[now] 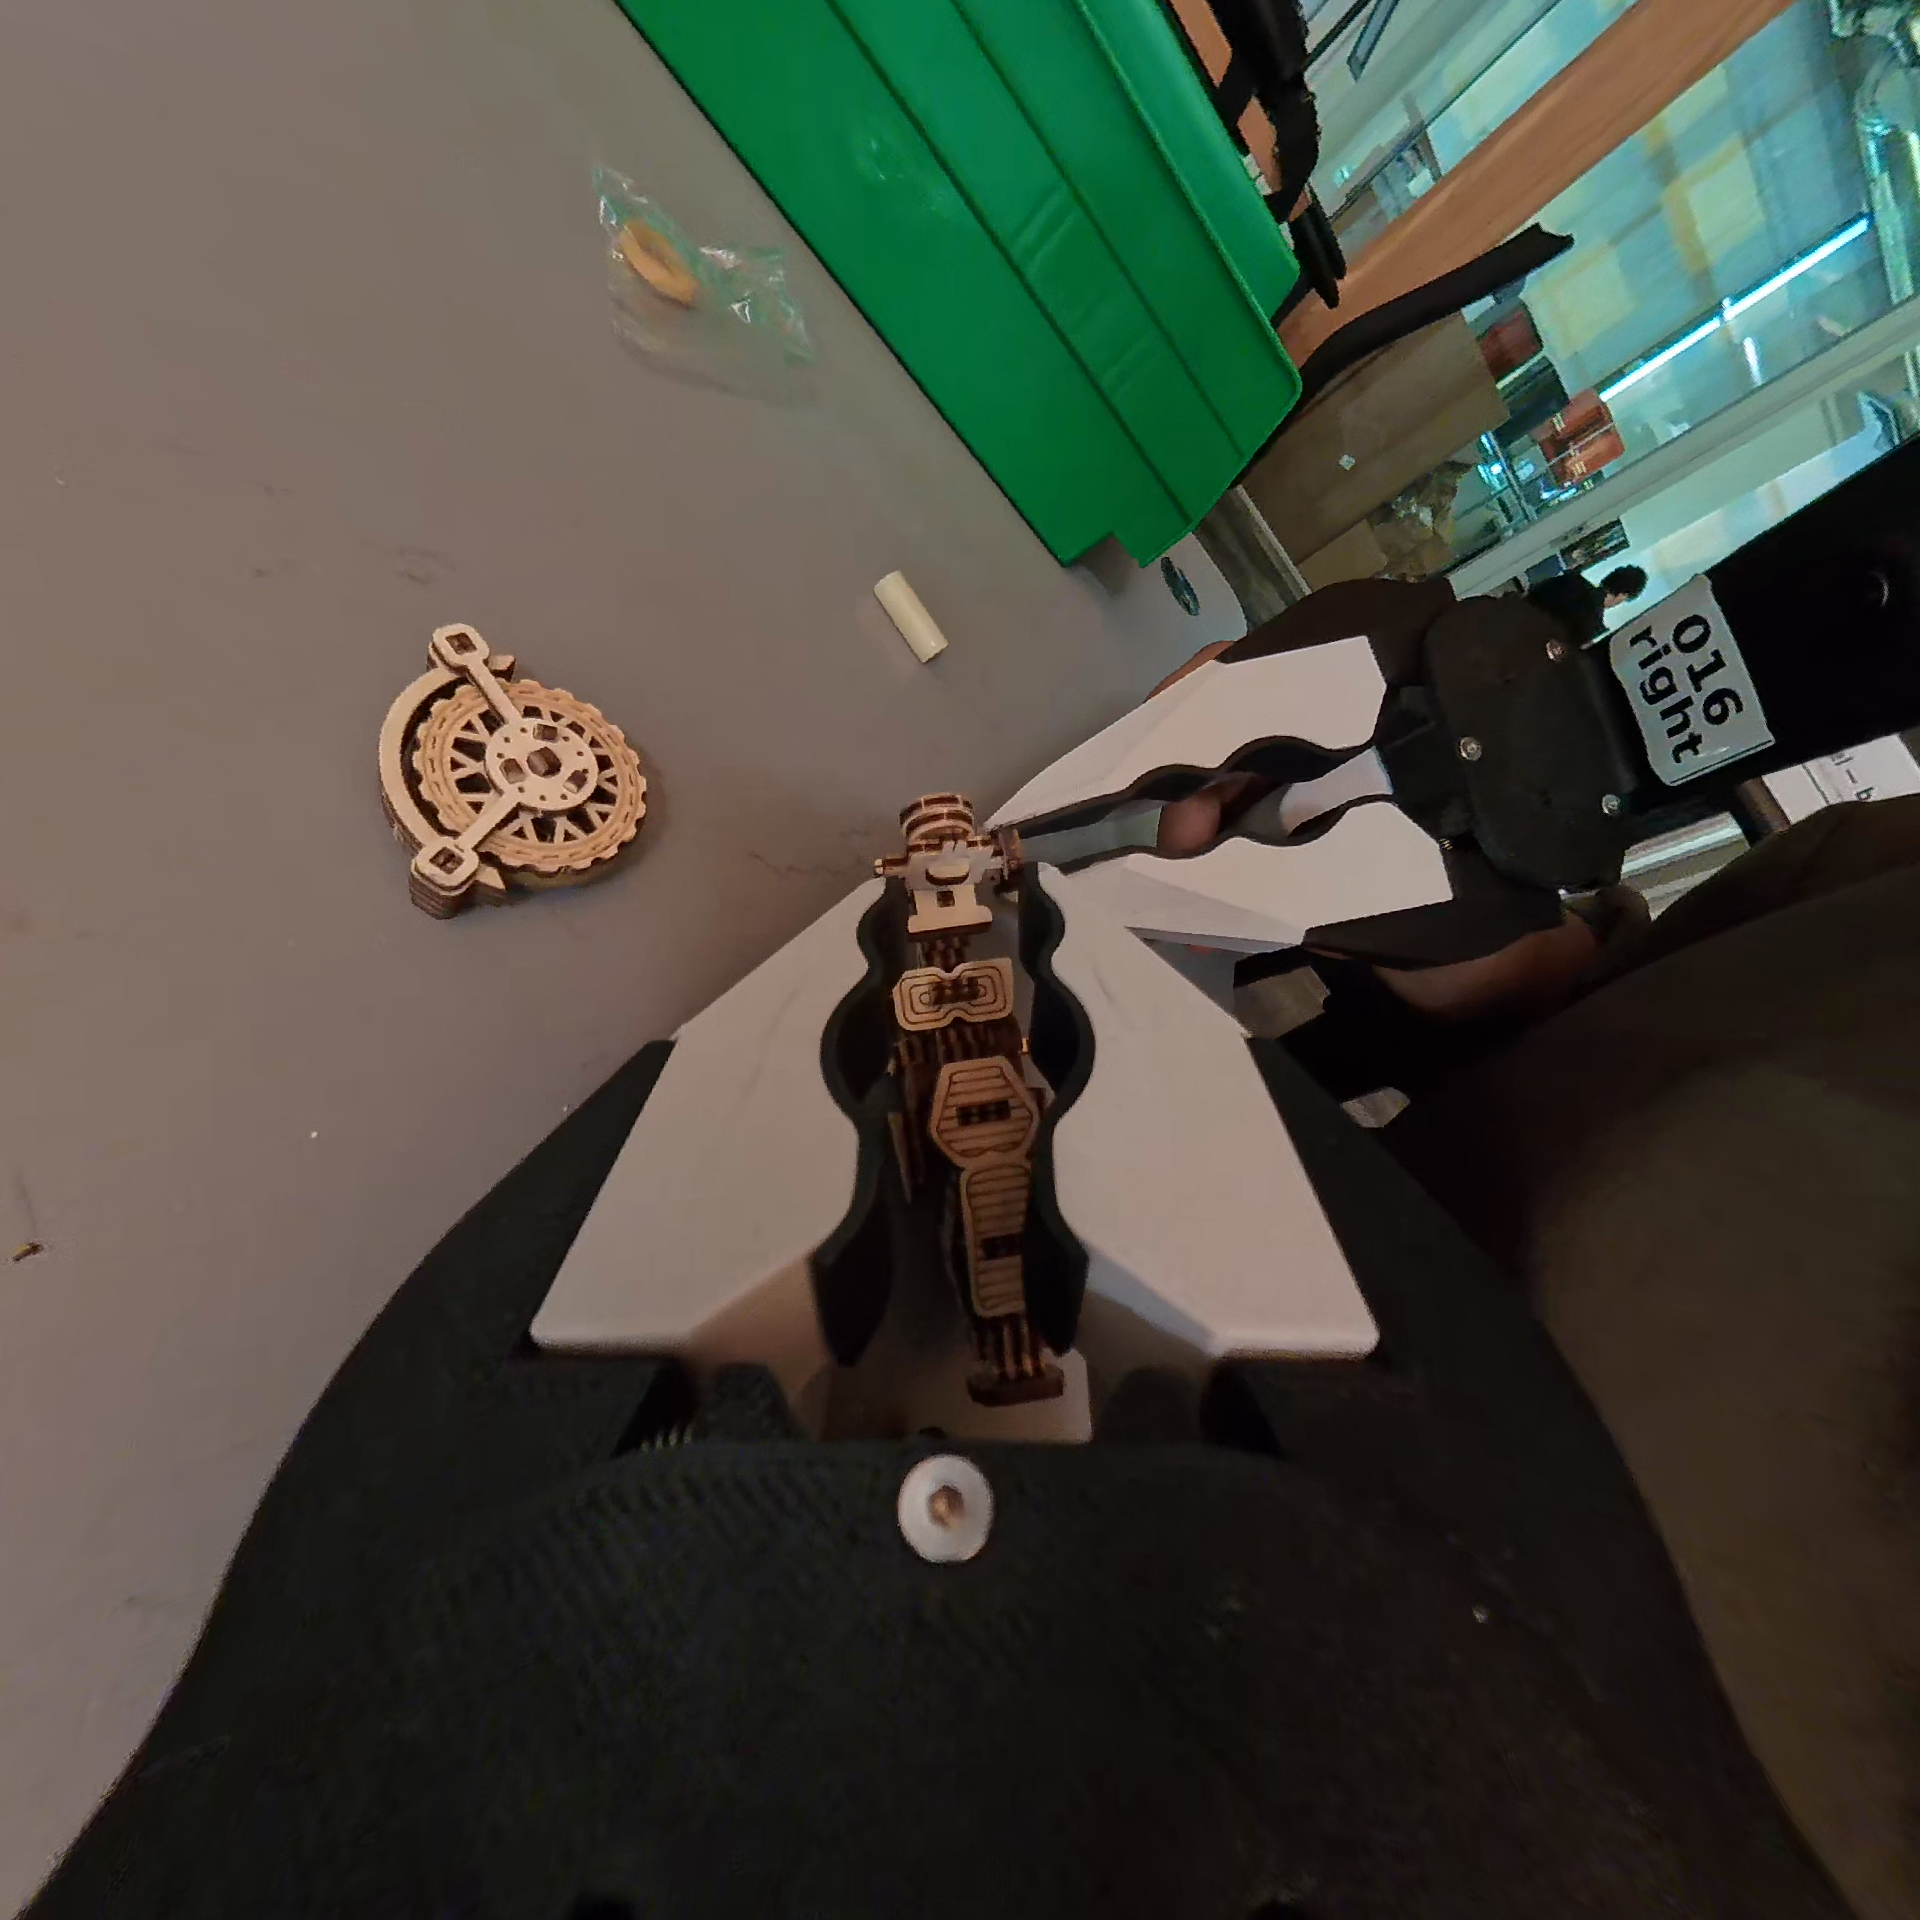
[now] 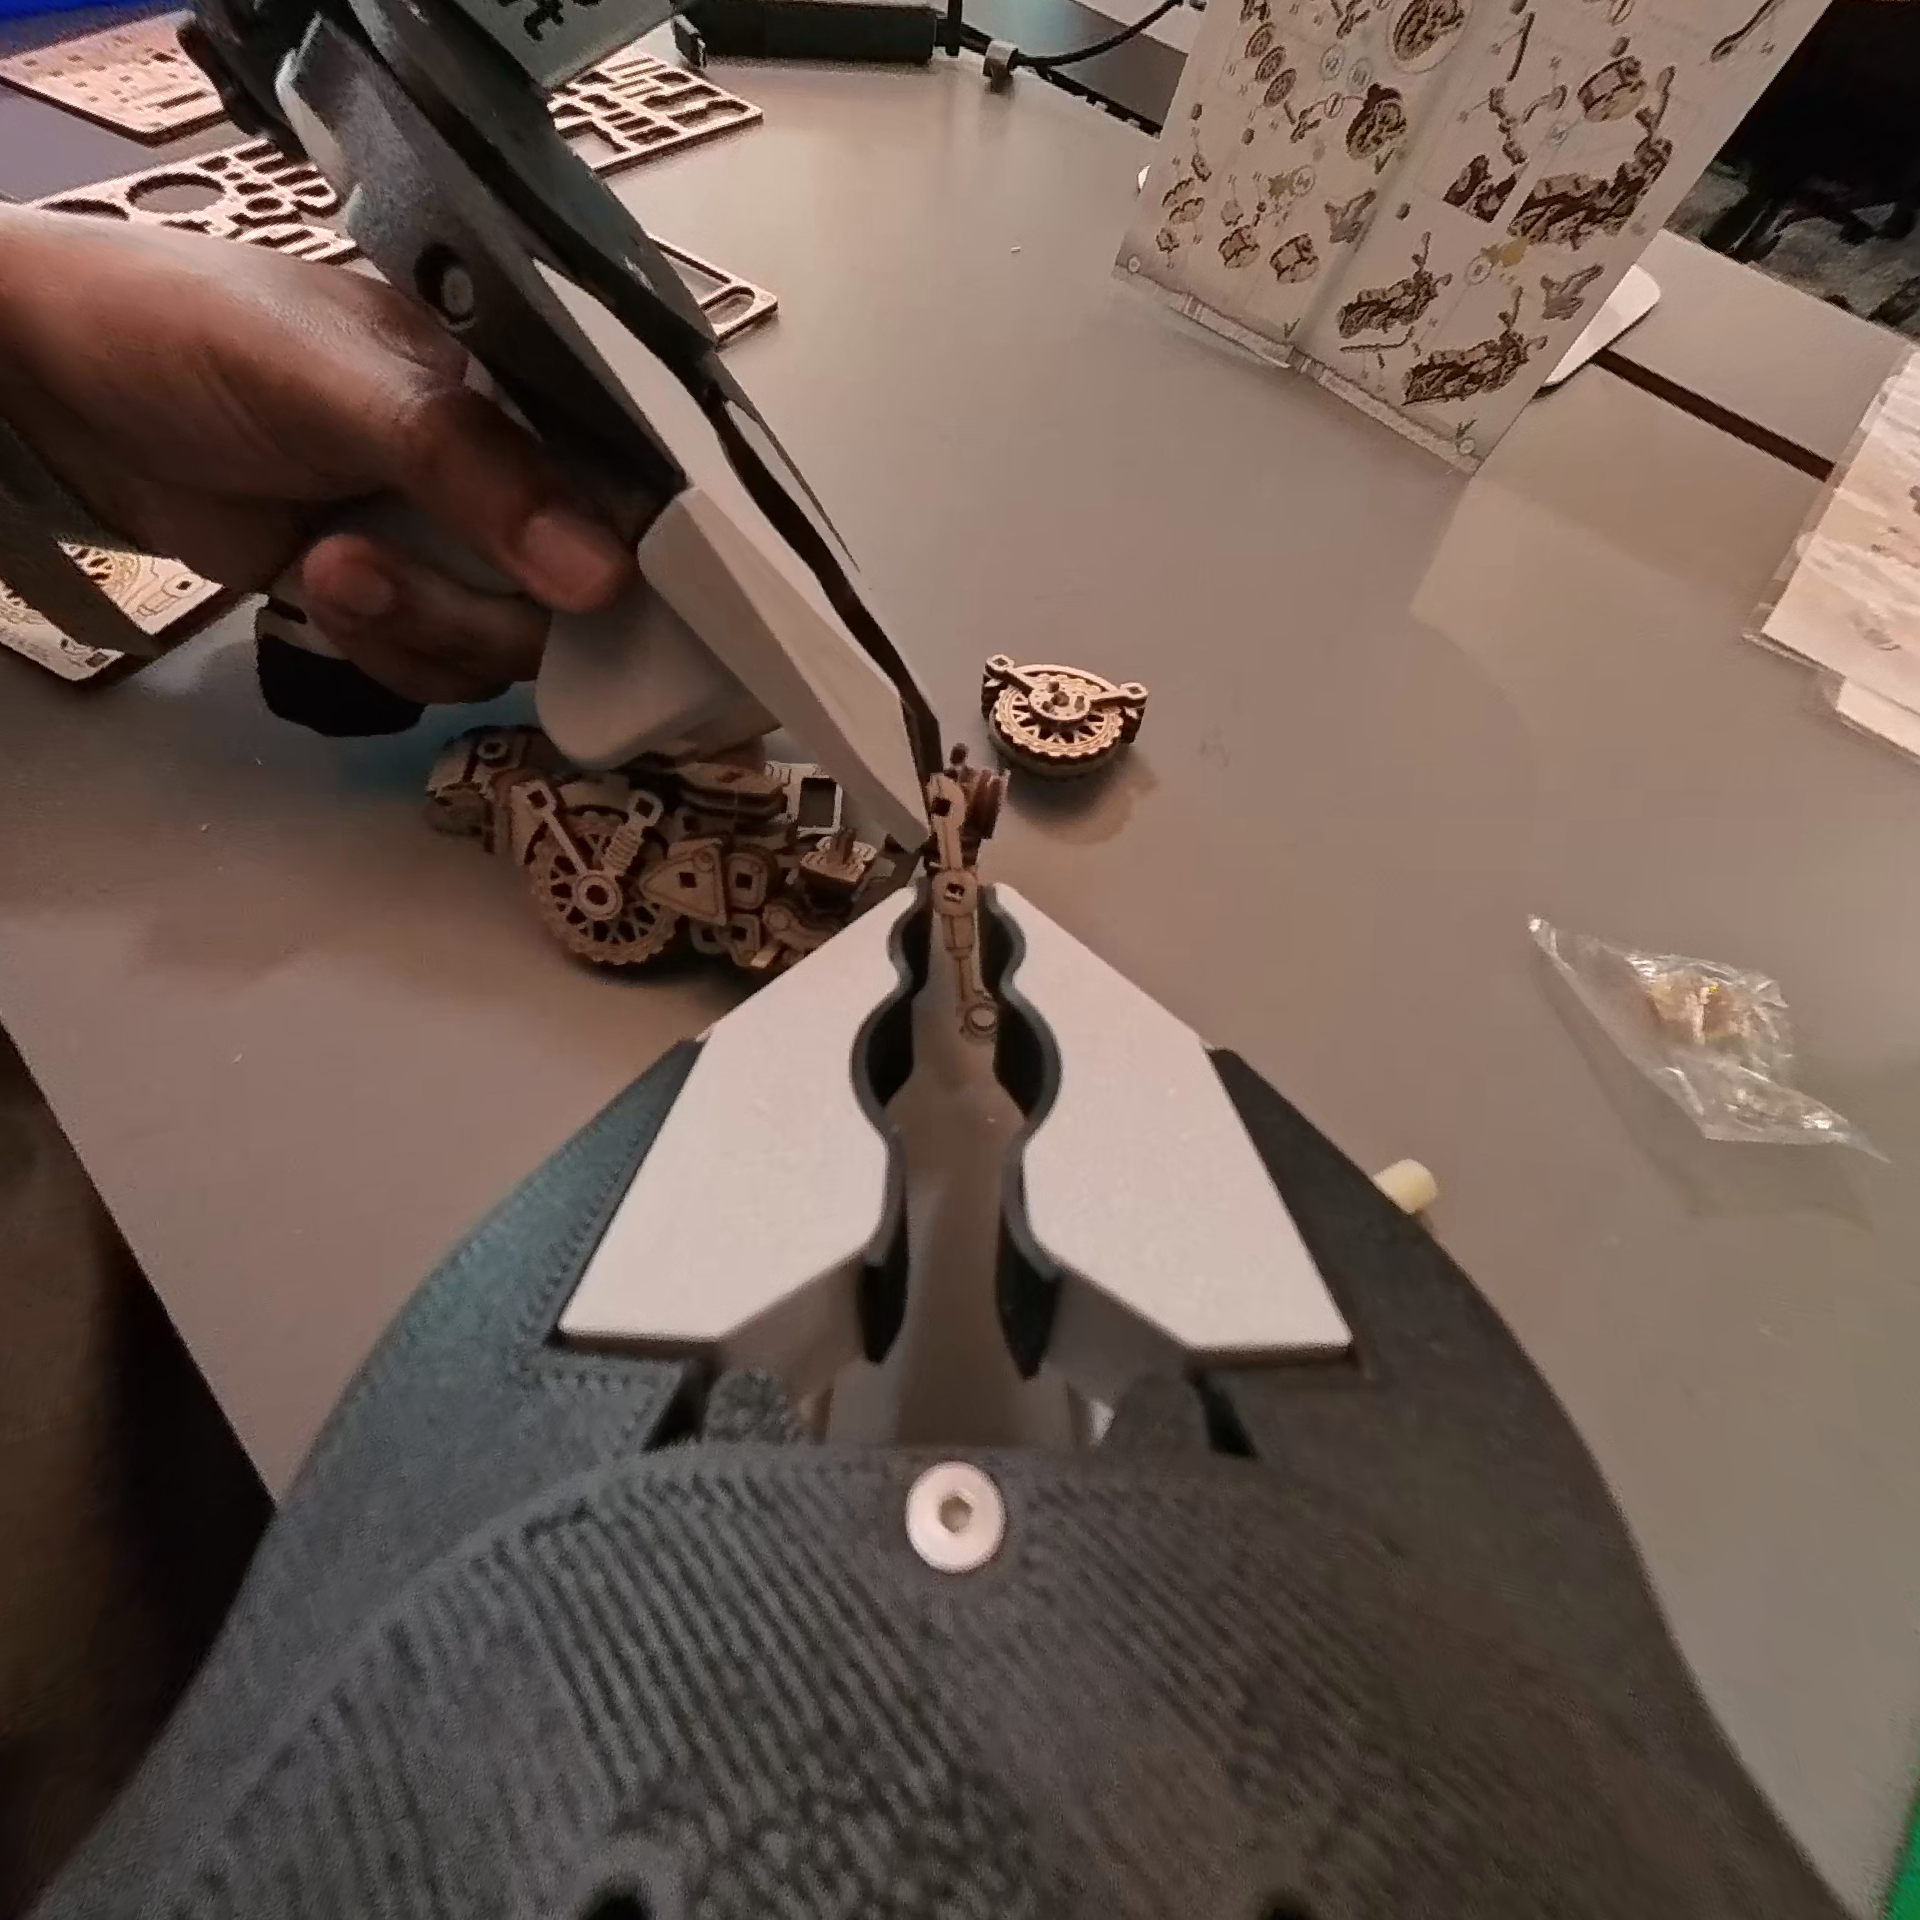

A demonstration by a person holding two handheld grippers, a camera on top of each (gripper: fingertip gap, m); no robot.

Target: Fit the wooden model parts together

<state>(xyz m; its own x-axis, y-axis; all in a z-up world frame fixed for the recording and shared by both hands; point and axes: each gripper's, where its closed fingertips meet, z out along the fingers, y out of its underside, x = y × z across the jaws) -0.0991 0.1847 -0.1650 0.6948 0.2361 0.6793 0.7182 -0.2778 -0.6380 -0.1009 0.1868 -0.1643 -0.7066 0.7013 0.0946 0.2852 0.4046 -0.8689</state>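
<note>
Left tool (image 1: 951, 914) clenches the motorcycle body (image 1: 977, 1143); right tool (image 2: 956, 914) grips its fork (image 2: 961, 935). Wheel assembly (image 1: 509, 774) lies unfitted on desk (image 1: 260, 364).

My left gripper (image 1: 951, 894) and right gripper (image 2: 951, 904) share a ribbed black body and a white-ringed centre screw. My fingers (image 1: 769, 1132) are pale grey wedges with wavy black pads.

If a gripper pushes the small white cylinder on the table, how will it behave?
The white cylinder lies on its side on the smooth grey table, so it would probably roll. It looks small and plain, likely light. Nothing touches it, so a push could send it away.
</note>
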